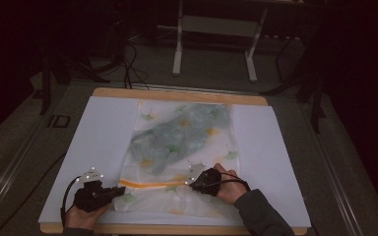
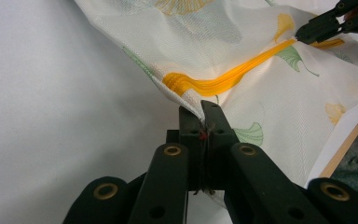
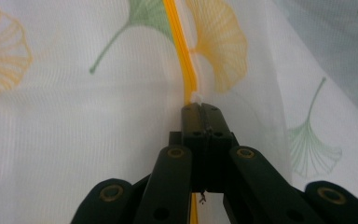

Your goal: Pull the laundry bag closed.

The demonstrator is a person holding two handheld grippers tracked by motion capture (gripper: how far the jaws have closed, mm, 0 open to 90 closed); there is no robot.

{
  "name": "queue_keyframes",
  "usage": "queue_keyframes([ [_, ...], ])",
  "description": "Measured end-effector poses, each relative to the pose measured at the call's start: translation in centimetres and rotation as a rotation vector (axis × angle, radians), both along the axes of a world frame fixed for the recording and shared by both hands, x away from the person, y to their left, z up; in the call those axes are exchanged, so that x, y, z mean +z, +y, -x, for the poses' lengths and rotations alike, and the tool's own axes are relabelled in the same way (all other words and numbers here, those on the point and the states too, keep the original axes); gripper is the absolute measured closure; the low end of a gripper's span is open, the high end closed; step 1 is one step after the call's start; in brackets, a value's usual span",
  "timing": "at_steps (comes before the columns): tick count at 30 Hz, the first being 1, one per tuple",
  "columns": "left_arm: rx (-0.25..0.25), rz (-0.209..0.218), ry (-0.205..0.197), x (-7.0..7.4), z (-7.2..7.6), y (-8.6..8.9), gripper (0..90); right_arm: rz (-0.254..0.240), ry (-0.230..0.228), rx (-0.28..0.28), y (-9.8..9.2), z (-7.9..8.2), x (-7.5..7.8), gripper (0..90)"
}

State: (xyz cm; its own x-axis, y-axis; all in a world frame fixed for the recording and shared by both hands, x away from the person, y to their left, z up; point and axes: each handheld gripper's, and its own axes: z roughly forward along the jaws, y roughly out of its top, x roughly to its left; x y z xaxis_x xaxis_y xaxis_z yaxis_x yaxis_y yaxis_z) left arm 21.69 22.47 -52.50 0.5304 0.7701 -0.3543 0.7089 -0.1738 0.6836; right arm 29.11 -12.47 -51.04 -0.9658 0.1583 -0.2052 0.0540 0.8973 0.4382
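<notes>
White mesh zip bag (image 1: 177,147) with orange zipper (image 2: 223,79) — left gripper (image 2: 200,109) clamps its corner, right gripper (image 3: 200,108) clamps the slider (image 3: 196,97) — pull straight, keeping it taut

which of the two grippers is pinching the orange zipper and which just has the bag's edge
The right gripper is shut on the orange zipper of the white leaf-print mesh bag. The left gripper pinches the bag's fabric corner, below the zipper's end.

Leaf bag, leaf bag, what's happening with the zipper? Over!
Left gripper shut on mesh bag corner. Right gripper shut at the orange zipper, on its pull. Nothing in the way.
</notes>
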Motion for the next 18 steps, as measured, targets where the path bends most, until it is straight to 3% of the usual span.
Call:
queue_keyframes([
  [18,0.005,0.000,0.002,0.0,0.0,0.1,88.5,0.017,0.004,-0.030,-2.5,0.2,0.1,90.0],
])
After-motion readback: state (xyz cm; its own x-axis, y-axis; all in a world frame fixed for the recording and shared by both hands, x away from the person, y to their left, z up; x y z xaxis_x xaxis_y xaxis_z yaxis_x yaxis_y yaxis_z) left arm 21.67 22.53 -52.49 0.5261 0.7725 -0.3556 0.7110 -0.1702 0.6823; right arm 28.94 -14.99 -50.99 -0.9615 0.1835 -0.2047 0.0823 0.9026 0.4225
